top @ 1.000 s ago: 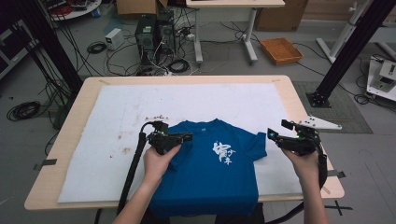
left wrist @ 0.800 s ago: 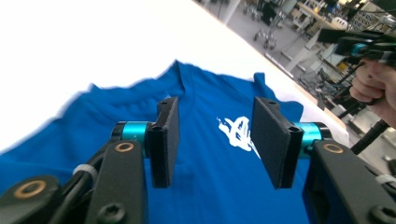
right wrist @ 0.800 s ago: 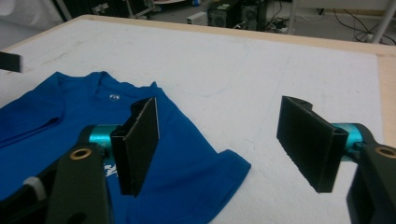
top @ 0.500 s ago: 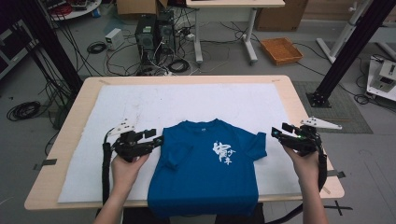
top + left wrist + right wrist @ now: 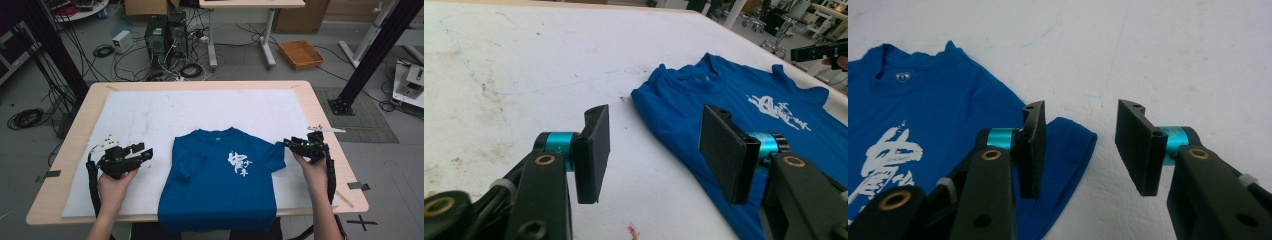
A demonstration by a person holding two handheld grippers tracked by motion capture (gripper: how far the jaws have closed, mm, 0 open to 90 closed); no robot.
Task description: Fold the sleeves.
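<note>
Jaws of right gripper (image 5: pixel 1078 150) have been closing, nothing gripped, sleeve (image 5: pixel 1068 145) at nine o'clock; left gripper (image 5: pixel 654 150) gapes empty.

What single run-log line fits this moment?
blue T-shirt: flat, left sleeve folded in | left claw: open, beside shirt | right claw: open, closing, at right sleeve

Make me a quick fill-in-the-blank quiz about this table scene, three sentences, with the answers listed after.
1. The short-sleeved cotton T-shirt lying on the white mat is ____ in colour.
2. The print on the shirt's chest is ____.
3. The left hand-held gripper has its jaws ____, with nothing between them.

Missing words: blue; white; open
</note>
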